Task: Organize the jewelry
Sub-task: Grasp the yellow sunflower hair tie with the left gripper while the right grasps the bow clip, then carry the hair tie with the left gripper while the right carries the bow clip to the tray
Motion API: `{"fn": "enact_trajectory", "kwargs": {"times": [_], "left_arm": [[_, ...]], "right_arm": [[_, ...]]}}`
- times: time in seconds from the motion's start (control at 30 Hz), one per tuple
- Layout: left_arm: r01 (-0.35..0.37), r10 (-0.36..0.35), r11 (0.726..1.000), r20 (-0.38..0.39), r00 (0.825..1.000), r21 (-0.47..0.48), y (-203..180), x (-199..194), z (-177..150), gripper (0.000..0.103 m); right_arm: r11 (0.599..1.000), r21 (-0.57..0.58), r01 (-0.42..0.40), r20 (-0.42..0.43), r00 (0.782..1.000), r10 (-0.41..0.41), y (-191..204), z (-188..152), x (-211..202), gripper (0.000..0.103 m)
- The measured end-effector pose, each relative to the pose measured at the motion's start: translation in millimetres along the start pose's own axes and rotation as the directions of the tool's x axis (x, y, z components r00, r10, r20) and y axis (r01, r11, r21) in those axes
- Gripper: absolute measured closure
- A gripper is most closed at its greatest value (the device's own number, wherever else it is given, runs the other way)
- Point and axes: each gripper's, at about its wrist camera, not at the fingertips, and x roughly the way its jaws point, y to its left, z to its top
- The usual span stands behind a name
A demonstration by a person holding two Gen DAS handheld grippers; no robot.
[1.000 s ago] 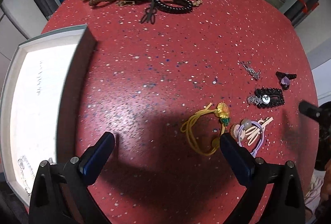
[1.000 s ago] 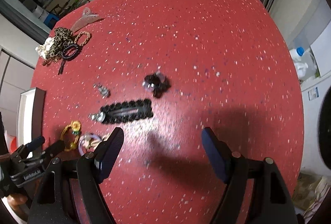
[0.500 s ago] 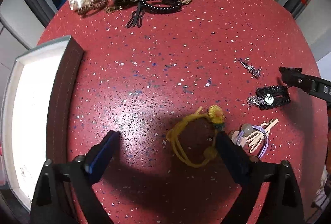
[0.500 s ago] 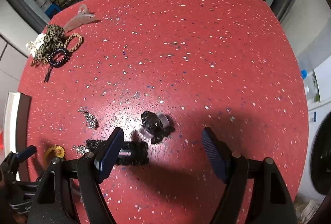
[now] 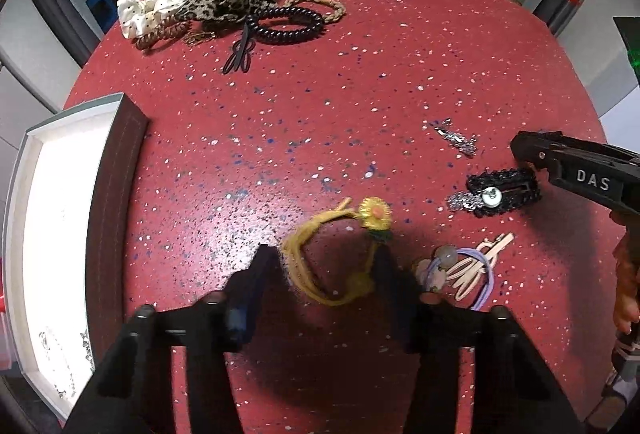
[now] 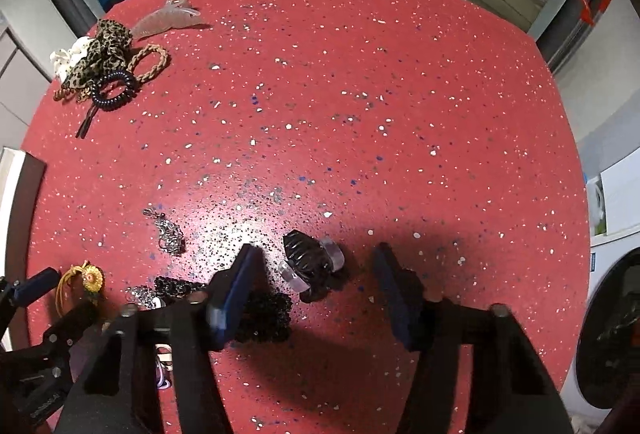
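Observation:
My left gripper [image 5: 324, 258] is open low over the red table, its fingers straddling a yellow hair tie with a flower [image 5: 340, 246]. My right gripper [image 6: 316, 262] is open, its fingers either side of a small black claw clip with clear ends [image 6: 310, 262]. A black beaded barrette [image 5: 502, 191] lies right of the yellow tie, under the right gripper's finger; it also shows in the right wrist view [image 6: 264, 314]. A silver charm [image 5: 456, 137] lies beyond it. A lilac tie with beige clips [image 5: 468, 274] lies at the left gripper's right finger.
A white-lined jewelry tray with a dark wall [image 5: 116, 201] stands at the left edge, holding small silver pieces. A pile of scrunchies, a black coil tie and a clear claw clip [image 5: 240, 1] lies at the far side. A washing machine [image 6: 616, 274] stands at the right.
Both grippers have come lower and forward. The left jaws have narrowed around the yellow tie. The right jaws have narrowed around the black claw clip.

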Motion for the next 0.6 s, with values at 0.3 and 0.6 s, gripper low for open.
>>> {"fn": "enact_trajectory", "kwargs": {"times": [0.3, 0.6], "left_arm": [[0.068, -0.068, 0.998, 0.022, 0.997, 0.008, 5.5, -8.5, 3.6, 0.09], [0.109, -0.109, 0.994, 0.049, 0.993, 0.009, 13.4, -31.0, 3.7, 0.09]], "right_arm": [[0.999, 0.034, -0.017, 0.023, 1.0, 0.016, -8.0, -5.0, -11.8, 0.068], [0.993, 0.079, -0.083, 0.011, 0.997, 0.082, -17.8, -21.5, -29.1, 0.068]]}}
